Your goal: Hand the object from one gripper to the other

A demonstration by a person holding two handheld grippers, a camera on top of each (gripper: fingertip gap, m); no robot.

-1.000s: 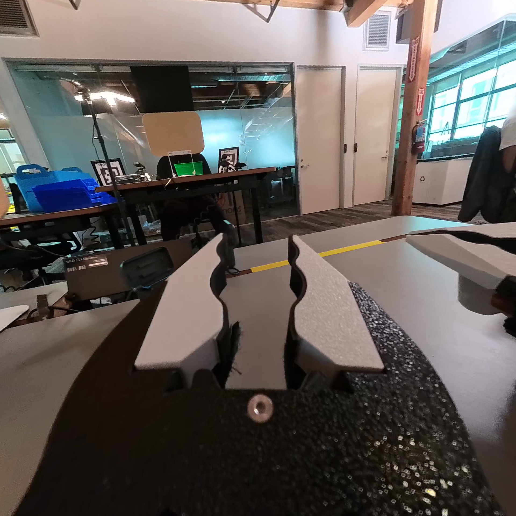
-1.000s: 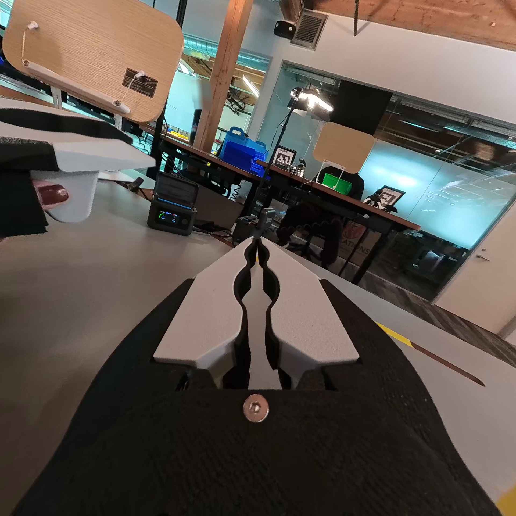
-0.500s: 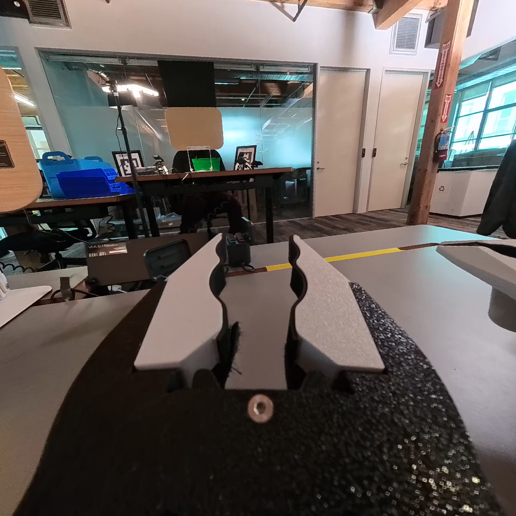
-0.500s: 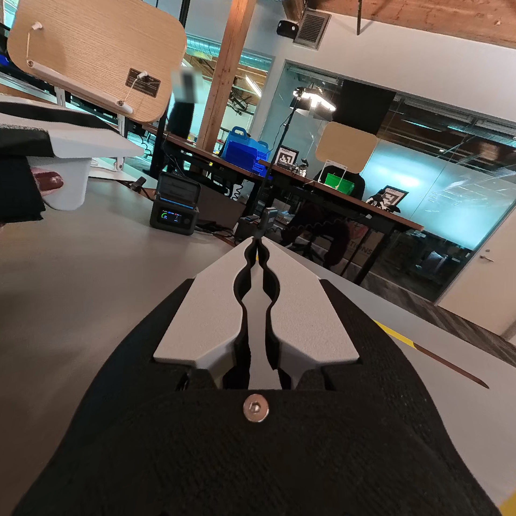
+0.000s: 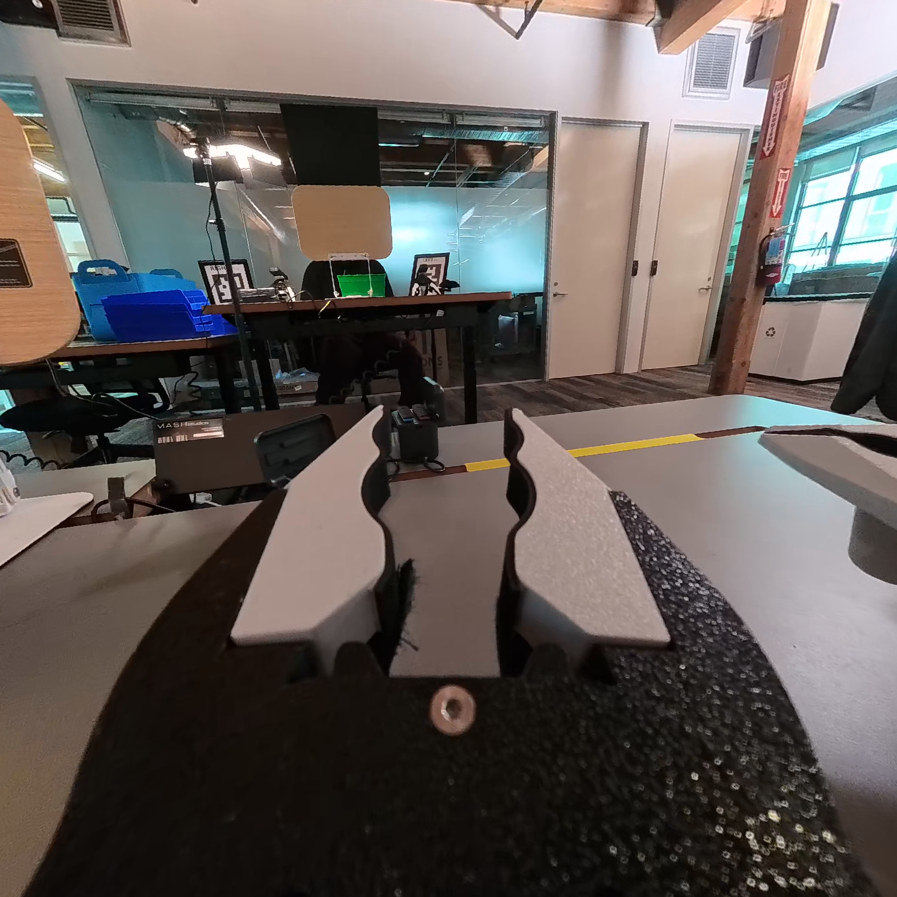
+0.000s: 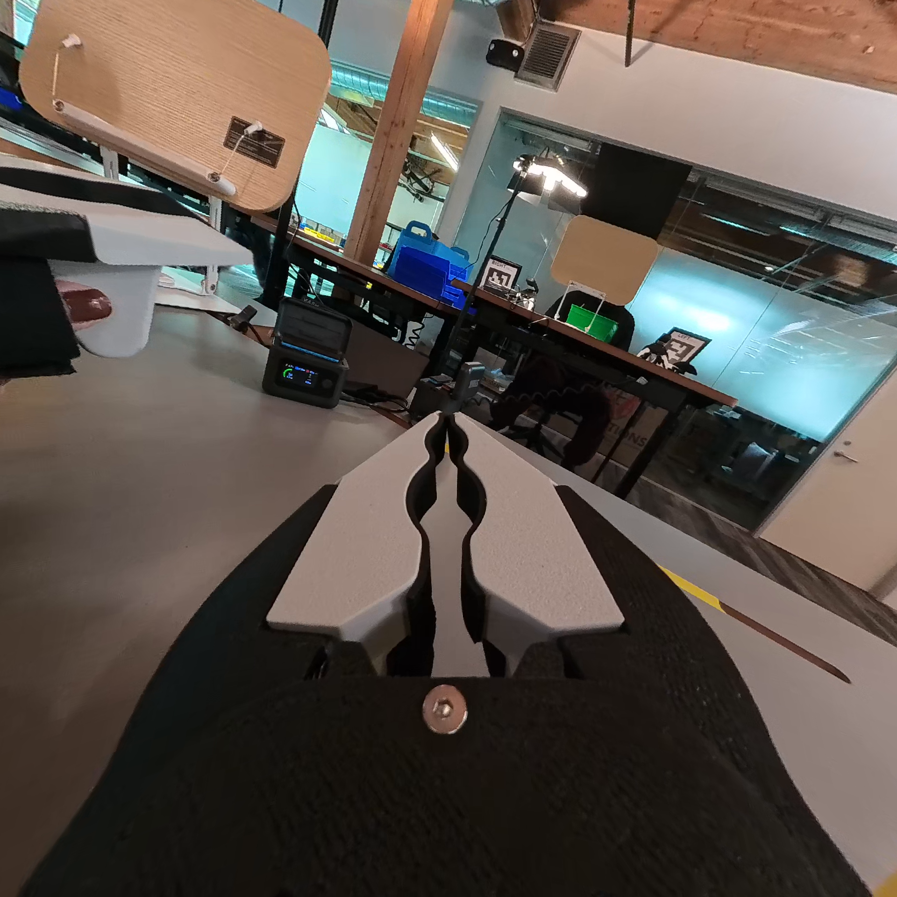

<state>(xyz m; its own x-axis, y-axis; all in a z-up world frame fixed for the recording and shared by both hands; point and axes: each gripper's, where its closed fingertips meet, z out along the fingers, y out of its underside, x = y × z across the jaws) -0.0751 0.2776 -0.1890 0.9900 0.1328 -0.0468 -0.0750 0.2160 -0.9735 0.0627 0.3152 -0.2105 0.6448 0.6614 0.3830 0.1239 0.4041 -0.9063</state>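
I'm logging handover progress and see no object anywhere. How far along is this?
Nothing looks done: no object shows in either view. In hand: nothing. The left gripper is open and empty; the right gripper is shut with nothing between its fingertips. Both hover over the grey table. Pickup and handover remain.

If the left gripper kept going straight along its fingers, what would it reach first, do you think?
Probably the small black box with a cable at the grey table's far edge, seen just left of centre between the open left gripper's tips. Bare tabletop lies before it; depth is uncertain.
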